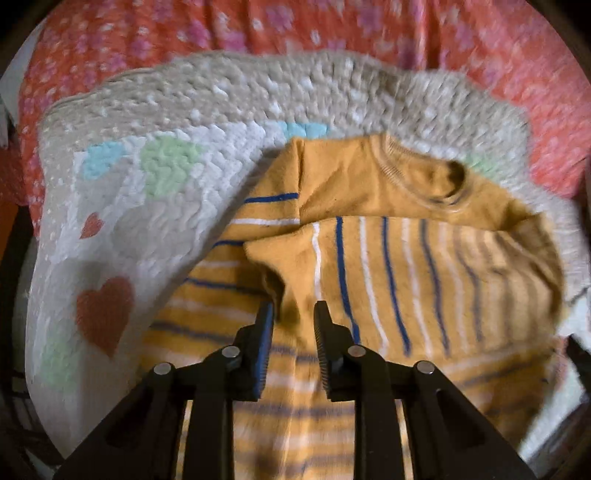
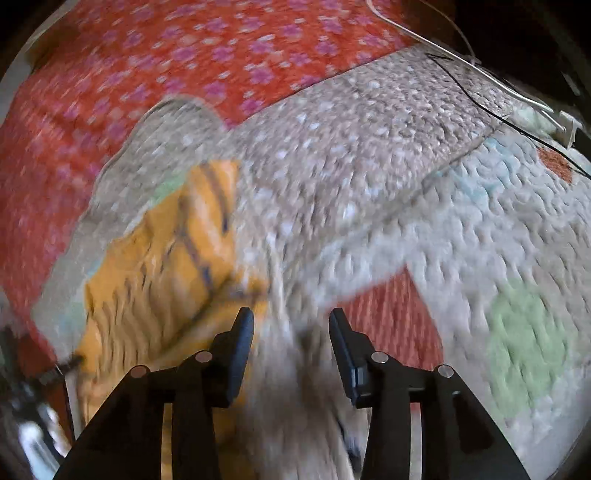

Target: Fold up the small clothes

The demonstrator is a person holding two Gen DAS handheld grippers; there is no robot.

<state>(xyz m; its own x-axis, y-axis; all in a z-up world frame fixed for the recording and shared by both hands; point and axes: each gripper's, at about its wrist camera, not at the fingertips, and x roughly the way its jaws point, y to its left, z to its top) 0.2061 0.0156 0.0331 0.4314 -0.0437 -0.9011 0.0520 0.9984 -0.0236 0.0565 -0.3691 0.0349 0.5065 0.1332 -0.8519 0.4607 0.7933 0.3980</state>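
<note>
1. A red bedspread (image 1: 332, 26) printed with pink flowers fills the far background, running from 9 o'clock over 12 to 3 o'clock in the left wrist view, and takes the 10 to 12 o'clock area of the right wrist view
2. On it lies a quilted blanket (image 1: 229, 110), with a beige white-dotted border around a white field of red hearts and pale green and blue patches; in the right wrist view it covers the middle and the whole 3 to 5 o'clock side
3. The task's thing, a mustard-yellow striped sweater (image 1: 424, 258) with blue and white stripes and a ribbed neck opening at about 1 o'clock, rests on the blanket from the centre of the left wrist view down to 6 o'clock; one striped part is folded across the body, so its stripes run crosswise to those below. In the blurred right wrist view it sits at 8 to 9 o'clock
4. A thin white cable and a black one (image 2: 480, 66) cross the blanket corner at 1 to 2 o'clock in the right wrist view
5. The left gripper (image 1: 293, 314) hangs at 6 o'clock over the sweater, jaws a small gap apart, nothing pinched between them
6. The right gripper (image 2: 291, 321) is at 6 o'clock over the blanket just beside the sweater's edge, jaws apart and empty
</note>
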